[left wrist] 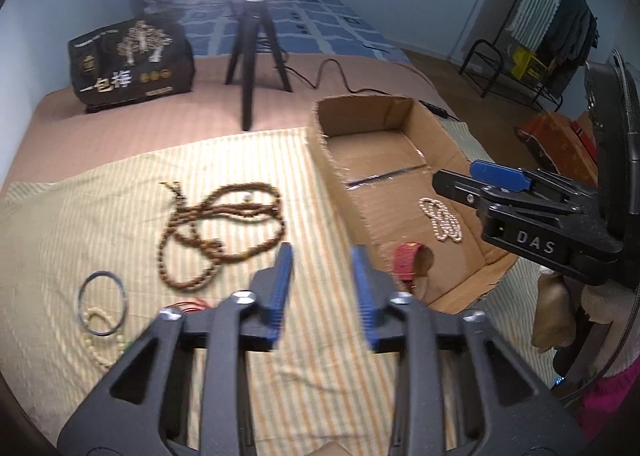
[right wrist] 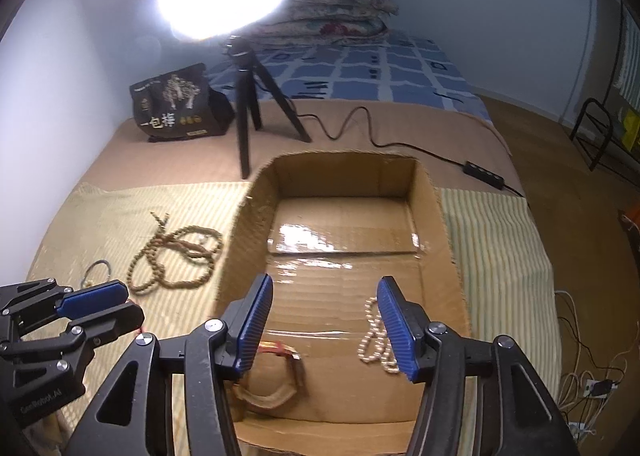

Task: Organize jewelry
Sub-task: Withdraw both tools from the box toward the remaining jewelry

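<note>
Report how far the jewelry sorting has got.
Done: the white bead strand and the red band lie in the cardboard box. In hand: nothing; the left gripper and the right gripper are both open and empty. Left: the brown bead necklace, the metal ring and the pale bead bracelet on the striped cloth.

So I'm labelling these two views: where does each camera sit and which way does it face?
Left wrist: on the left gripper, facing down at the striped cloth and brown beads; the right gripper shows.
Right wrist: on the right gripper, over the cardboard box; the left gripper shows.
Shared: box, beads, tripod.
</note>
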Demonstrator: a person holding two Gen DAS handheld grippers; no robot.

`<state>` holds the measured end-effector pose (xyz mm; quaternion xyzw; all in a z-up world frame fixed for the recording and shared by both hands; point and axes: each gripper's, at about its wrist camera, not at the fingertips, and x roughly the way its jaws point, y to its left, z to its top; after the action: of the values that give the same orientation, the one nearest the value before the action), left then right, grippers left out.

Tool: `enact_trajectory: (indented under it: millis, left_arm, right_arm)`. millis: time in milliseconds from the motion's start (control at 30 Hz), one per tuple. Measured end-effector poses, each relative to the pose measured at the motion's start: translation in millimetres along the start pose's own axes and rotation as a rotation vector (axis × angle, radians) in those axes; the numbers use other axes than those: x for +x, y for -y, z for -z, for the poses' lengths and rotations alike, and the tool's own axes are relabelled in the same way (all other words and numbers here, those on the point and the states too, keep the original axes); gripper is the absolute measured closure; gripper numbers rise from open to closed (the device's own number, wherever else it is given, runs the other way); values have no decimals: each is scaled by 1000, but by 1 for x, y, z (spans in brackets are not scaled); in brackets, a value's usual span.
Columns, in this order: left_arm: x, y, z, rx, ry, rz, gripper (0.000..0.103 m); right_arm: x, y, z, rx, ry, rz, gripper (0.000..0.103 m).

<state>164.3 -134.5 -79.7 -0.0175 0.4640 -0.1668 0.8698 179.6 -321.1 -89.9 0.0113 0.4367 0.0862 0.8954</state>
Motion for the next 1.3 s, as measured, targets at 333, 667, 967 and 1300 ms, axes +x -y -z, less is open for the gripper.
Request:
enact_trajectory:
  millis: [333, 667, 967, 1300]
  left_arm:
    - [-23, -65, 8, -76, 20, -68, 35]
    - [-27, -148, 13, -198, -36, -127, 32]
    - [-24, -203, 21, -241, -73, -159, 32]
    - [-2, -229, 35, -271, -140, -130, 32]
  right_arm:
    - [5, -39, -6, -40, 6, -47, 29]
    - [19, -89, -12, -85, -15, -119, 23]
    - [45, -126, -19, -94, -62, -183, 20]
    - [97, -137, -33, 5, -142, -236, 20]
